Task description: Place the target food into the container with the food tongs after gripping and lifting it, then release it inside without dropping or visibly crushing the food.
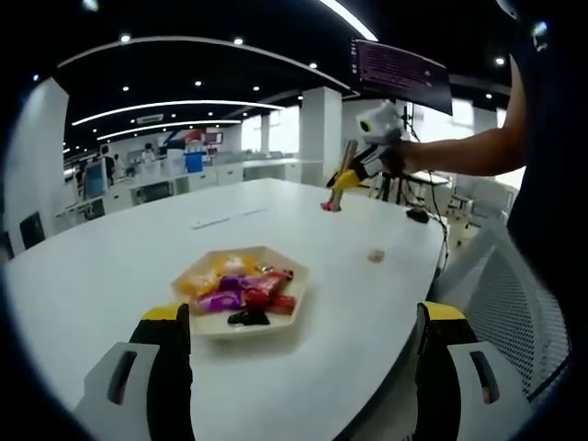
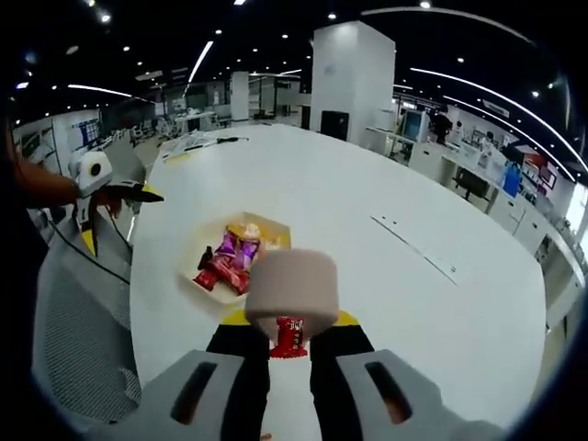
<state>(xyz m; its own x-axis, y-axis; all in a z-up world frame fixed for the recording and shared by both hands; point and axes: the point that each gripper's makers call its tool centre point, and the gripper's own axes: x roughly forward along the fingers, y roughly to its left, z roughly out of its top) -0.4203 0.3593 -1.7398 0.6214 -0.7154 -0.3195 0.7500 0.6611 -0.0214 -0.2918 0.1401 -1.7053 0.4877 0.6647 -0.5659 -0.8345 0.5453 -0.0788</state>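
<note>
A beige hexagonal tray holding several wrapped snacks sits on the white table. My left gripper hangs open just before the tray, its jaws wide apart with nothing between them. My right gripper is shut on the food tongs, whose tips pinch a red snack packet above the table, short of the tray. In the left gripper view a hand holds that right gripper farther along the table, the tongs pointing down with the red packet at their tip.
A small pinkish piece lies on the table near its right edge. A mesh chair stands by that edge, with cables and a monitor beyond. The left gripper shows beside the table.
</note>
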